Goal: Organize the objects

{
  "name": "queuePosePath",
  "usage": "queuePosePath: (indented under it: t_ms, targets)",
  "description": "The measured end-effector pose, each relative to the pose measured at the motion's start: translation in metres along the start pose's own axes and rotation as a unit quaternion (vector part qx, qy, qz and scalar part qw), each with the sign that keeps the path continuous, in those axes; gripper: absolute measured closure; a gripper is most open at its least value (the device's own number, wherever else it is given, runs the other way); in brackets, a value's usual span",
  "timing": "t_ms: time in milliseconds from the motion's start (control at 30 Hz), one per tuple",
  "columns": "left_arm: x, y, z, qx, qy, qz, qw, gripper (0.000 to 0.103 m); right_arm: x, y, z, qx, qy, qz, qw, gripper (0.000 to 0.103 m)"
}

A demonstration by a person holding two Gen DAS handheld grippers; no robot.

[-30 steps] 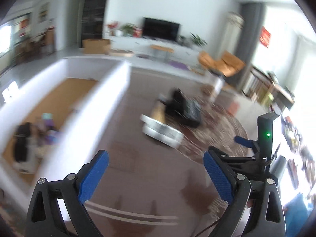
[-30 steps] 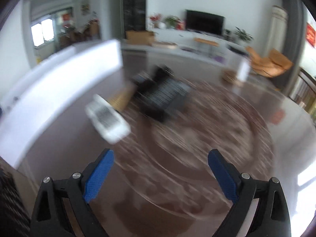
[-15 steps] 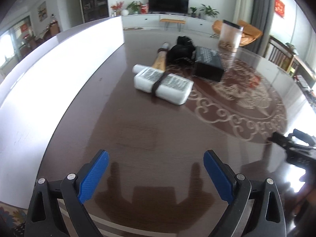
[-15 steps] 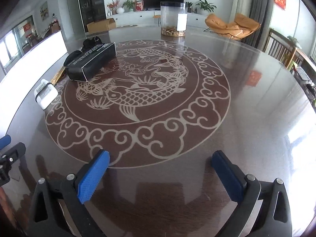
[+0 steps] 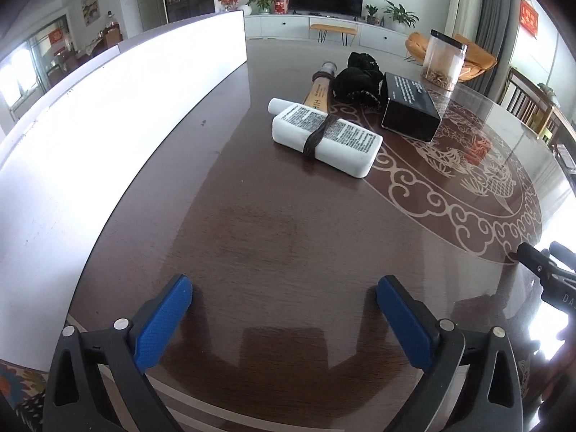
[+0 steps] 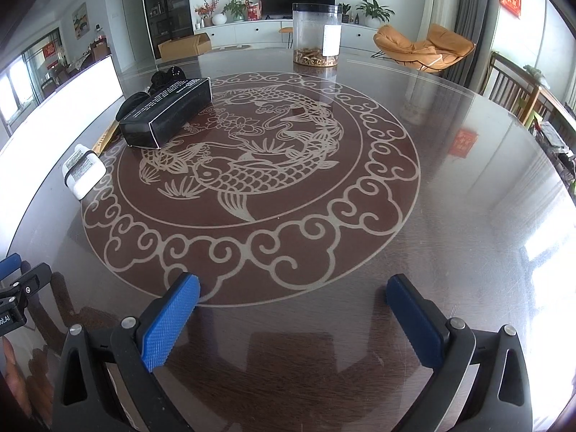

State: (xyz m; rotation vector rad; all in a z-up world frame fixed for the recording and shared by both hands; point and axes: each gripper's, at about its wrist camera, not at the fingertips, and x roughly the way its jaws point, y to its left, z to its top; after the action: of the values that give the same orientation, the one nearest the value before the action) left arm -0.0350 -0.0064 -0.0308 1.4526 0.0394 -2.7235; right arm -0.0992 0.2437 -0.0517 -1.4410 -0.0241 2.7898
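A white bottle [image 5: 325,140] with a dark band around it lies on the dark round table [image 5: 252,234]; it also shows in the right wrist view [image 6: 82,172]. Behind it lie a wooden stick [image 5: 318,90], a black cloth bundle [image 5: 358,79] and a black box [image 5: 408,106], which also shows in the right wrist view [image 6: 167,111]. A clear jar [image 6: 316,34] stands at the far side. My left gripper [image 5: 284,291] is open and empty near the table's front edge. My right gripper [image 6: 293,295] is open and empty over the koi pattern's rim.
A long white box wall [image 5: 108,115] runs along the table's left side. The koi pattern [image 6: 248,165] fills the table's middle. The right gripper's tip [image 5: 547,270] shows at the left view's right edge. Chairs [image 6: 421,46] stand beyond the table.
Both views have swung down and steadied over the table since a second ago. In the last half second both grippers have barely moved. Both stayed open.
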Motion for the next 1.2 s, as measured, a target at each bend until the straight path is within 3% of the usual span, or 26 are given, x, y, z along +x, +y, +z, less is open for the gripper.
queuePosePath:
  t_ms: [1200]
  targets:
    - [-0.002, 0.010, -0.003, -0.012, -0.003, 0.009, 0.9999, 0.000, -0.001, 0.000, -0.001, 0.000, 0.000, -0.001, 1.000, 0.000]
